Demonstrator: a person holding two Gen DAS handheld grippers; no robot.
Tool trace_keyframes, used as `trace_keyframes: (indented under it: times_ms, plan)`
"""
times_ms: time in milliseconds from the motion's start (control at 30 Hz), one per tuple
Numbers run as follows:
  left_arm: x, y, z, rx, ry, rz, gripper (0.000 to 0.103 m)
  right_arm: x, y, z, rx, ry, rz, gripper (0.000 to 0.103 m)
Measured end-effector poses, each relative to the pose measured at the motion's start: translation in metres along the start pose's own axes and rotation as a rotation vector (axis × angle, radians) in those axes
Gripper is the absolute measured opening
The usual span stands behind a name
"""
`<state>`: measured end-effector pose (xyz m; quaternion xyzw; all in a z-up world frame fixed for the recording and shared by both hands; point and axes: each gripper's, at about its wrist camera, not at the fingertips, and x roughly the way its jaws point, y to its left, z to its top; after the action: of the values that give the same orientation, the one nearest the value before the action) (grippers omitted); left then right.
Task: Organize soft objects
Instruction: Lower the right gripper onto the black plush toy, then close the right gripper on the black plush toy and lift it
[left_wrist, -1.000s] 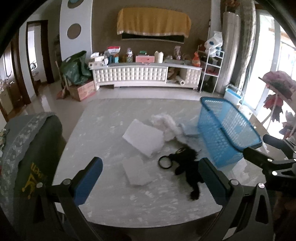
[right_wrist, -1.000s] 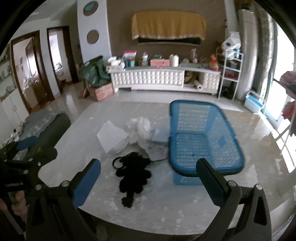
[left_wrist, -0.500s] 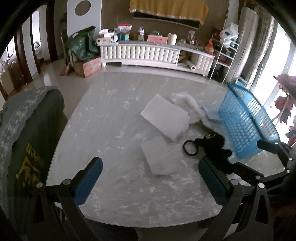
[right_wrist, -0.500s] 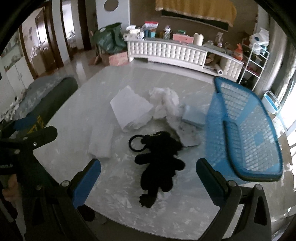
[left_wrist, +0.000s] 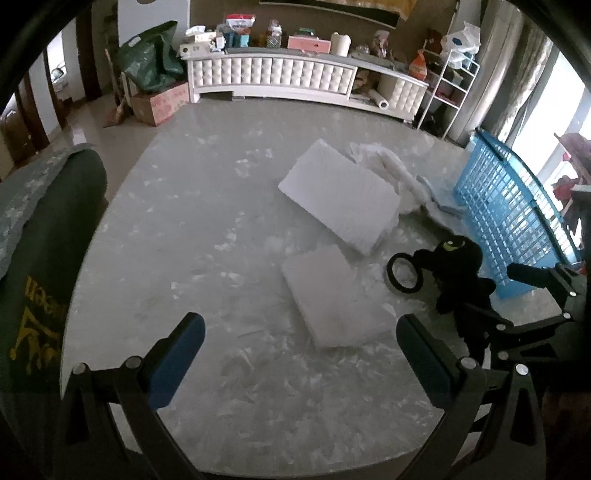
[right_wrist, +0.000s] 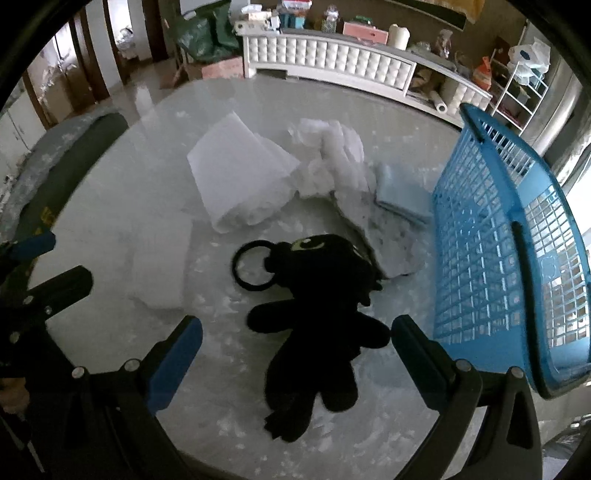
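A black plush toy (right_wrist: 321, 317) with a black ring (right_wrist: 253, 267) lies on the marble table (right_wrist: 236, 373). My right gripper (right_wrist: 295, 354) is open, its jaws either side of the toy's lower body, just above it. The toy also shows in the left wrist view (left_wrist: 458, 273). My left gripper (left_wrist: 299, 354) is open and empty, near a small white foam slab (left_wrist: 332, 299). A larger white foam block (left_wrist: 341, 195), white fluffy stuffing (right_wrist: 332, 158) and a light blue folded cloth (right_wrist: 400, 195) lie behind. A blue plastic basket (right_wrist: 509, 236) stands to the right.
A dark green chair back (left_wrist: 40, 258) stands at the table's left edge. A white cabinet (left_wrist: 295, 79) with clutter on top, a green bag (left_wrist: 151, 62) and a wire shelf (left_wrist: 450, 92) stand across the room beyond the table.
Both grippers have come lower and closer to the table. The right gripper has moved in over the black plush toy. The left has shifted toward the small foam slab.
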<state>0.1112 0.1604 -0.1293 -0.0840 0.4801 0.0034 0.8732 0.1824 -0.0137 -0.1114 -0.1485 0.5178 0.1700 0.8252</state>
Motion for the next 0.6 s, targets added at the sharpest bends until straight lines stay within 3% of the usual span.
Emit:
trace_keyframes:
  times_ms: [300, 600]
  plan:
    - [0.029, -0.002, 0.006, 0.024, 0.04, -0.02, 0.103, 0.03, -0.02, 0.001, 0.027, 0.072, -0.009, 0.103]
    - [0.041, -0.003, 0.008, 0.032, 0.062, -0.024, 0.103, 0.047, -0.02, 0.01, 0.038, 0.128, -0.002, 0.081]
